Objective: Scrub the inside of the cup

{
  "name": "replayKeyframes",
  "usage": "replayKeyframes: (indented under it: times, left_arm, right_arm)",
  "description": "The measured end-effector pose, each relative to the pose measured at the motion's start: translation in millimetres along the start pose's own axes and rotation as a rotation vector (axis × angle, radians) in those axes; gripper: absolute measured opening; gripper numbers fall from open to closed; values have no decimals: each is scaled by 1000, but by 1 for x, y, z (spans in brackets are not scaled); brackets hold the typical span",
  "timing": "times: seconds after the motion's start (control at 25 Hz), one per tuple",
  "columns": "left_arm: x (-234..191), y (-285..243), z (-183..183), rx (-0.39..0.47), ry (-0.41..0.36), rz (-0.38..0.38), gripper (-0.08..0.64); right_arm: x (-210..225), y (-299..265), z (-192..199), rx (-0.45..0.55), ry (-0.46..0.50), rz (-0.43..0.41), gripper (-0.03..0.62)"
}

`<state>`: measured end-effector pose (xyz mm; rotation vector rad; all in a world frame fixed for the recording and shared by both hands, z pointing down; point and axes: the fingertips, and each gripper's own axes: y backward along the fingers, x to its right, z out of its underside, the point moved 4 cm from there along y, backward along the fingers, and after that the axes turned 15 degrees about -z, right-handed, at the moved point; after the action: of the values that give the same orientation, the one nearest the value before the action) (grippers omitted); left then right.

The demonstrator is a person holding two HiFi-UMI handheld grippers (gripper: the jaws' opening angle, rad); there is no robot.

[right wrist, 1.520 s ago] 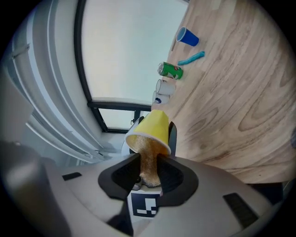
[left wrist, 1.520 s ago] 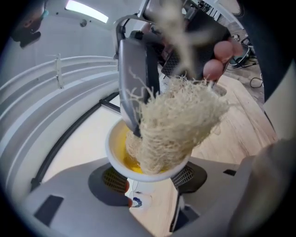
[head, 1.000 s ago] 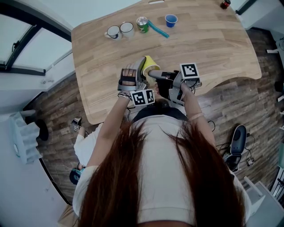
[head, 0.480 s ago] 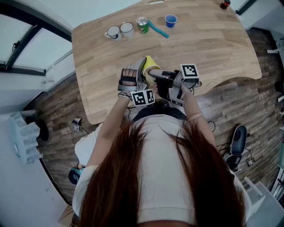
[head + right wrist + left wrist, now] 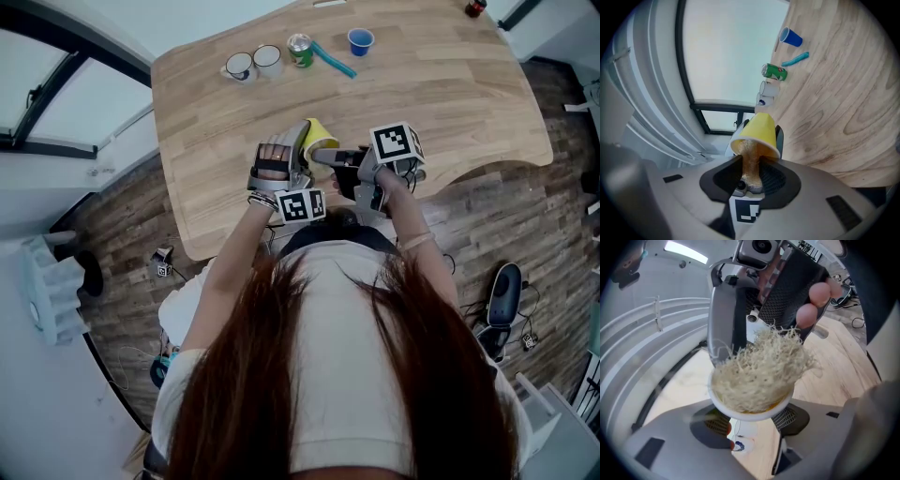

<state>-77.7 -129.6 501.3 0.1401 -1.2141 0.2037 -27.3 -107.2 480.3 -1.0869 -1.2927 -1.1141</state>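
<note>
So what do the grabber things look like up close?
The left hand-held gripper and right hand-held gripper are smooth grey plastic with two wide jaws. Black ridged pads line the insides. Each carries a white cube printed with black square markers. The person wears a white short-sleeved top.

L tongs (image 5: 749, 423) wide, clamped — R tongs (image 5: 751, 176) narrower, clamped; both close together.

cup (image 5: 320, 139): above table's (image 5: 459, 94) near edge | scrubber (image 5: 759, 366): in cup | mugs (image 5: 241, 67), can (image 5: 300, 51): table's far edge (mugs leftmost)
</note>
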Motion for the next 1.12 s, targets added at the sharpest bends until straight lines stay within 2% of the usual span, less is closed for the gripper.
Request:
replayKeyframes:
  times: [1.12]
  left_arm:
    - [14,7,-5,0,-55,78,250]
  right_arm:
    - [2,3,5,-349,534,489,121]
